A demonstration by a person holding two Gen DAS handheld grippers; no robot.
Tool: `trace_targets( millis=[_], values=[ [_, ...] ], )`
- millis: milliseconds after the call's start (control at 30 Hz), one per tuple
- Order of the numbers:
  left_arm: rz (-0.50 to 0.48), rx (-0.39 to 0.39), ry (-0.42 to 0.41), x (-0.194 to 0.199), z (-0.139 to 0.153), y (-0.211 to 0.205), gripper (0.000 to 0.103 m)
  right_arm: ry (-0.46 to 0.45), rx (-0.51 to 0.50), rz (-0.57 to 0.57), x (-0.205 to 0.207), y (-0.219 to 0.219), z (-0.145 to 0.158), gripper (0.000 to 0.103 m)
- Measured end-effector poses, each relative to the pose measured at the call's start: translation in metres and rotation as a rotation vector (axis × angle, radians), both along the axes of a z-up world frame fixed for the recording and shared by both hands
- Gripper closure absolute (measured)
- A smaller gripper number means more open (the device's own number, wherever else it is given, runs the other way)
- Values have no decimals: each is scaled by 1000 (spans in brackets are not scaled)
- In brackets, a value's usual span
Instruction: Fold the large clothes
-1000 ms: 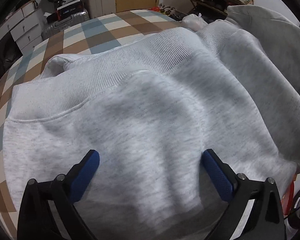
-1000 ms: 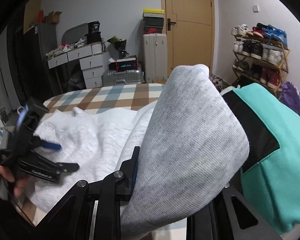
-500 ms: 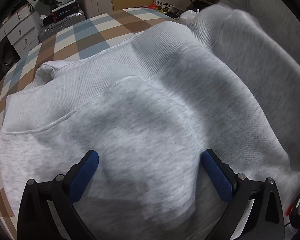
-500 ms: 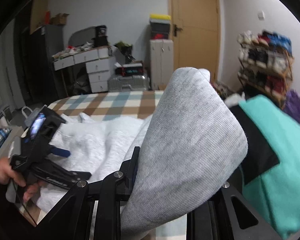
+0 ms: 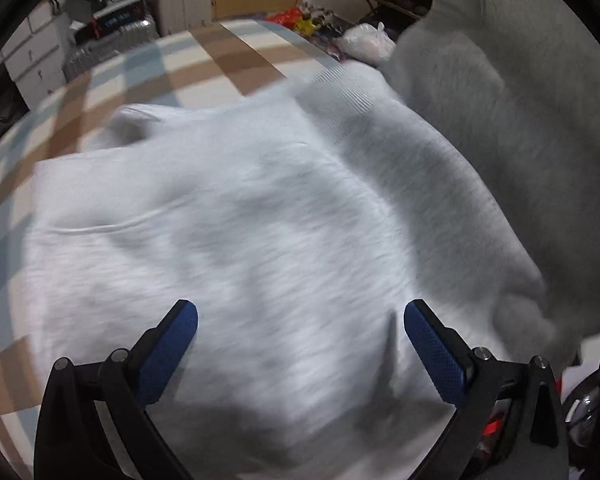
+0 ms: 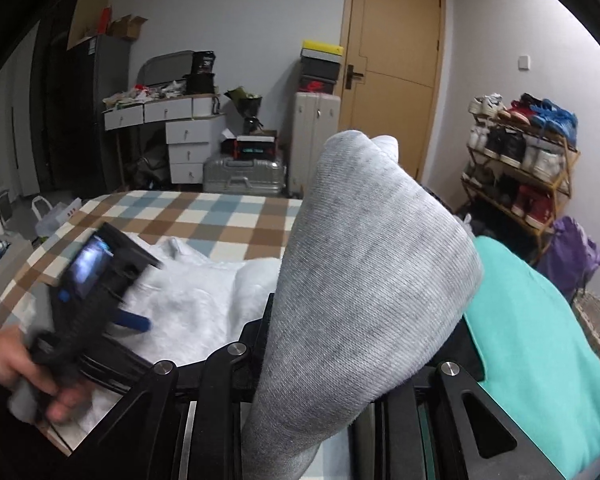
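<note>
Your left gripper points down at the sweatshirt, its blue pads spread wide apart with nothing between them; the grey fabric lies below and ahead of the pads, spread over the checked bed. The view from this gripper is blurred. Your right gripper is clamped on a ribbed grey part of the sweatshirt, which stands up in a fold directly in front of its camera and hides the fingertips. To the left of the right gripper, your left hand grips the handle of the left gripper above the white-grey body of the garment. Just right of the right gripper lies a teal garment with a black panel.
</note>
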State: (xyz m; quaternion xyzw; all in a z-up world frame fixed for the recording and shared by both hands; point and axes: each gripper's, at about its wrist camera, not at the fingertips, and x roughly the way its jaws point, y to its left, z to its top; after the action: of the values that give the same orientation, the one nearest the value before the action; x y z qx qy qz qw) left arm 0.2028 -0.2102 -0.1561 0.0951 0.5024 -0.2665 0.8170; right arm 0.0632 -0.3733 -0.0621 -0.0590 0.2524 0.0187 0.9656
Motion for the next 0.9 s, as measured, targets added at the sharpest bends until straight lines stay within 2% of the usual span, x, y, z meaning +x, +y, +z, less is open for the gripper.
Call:
trace_targets(
  millis=[100,167,200,300,433,467,533,600,633,700,800,867,900],
  values=[
    [36,-27,-47,-2,11,37,2,-6,-10,1,-1,4,2,81],
    [45,-19,3,5,-3,47,2,-10,-11,2,-1,8,4,81],
    [46,-5,30,8,-13,48,3,-12,-14,4,-1,11,6,81],
    [43,16,-18,8,-24,48,3,-34,-23,10,-4,21,16,81],
    [24,-29,-29,9,-24,50,3,-63,-107,67,-8,58,39,81],
    [2,-62,-9,13,-23,52,3,-71,-130,91,-11,70,45,81],
    [-41,-220,95,29,-13,68,3,-70,-176,133,-15,97,53,81],
    [17,-364,192,42,1,97,3,-55,-229,173,-18,128,53,81],
    [61,-417,196,48,9,117,3,-50,-265,189,-20,142,51,81],
    [110,-470,159,53,24,155,3,-31,-302,221,-24,170,42,81],
    [159,-494,136,59,32,203,3,55,-254,272,-24,208,13,80],
    [202,-496,162,63,26,223,3,85,-297,286,-22,233,-11,80],
    [223,-524,195,66,19,237,3,99,-313,292,-20,247,-26,80]
  ],
)
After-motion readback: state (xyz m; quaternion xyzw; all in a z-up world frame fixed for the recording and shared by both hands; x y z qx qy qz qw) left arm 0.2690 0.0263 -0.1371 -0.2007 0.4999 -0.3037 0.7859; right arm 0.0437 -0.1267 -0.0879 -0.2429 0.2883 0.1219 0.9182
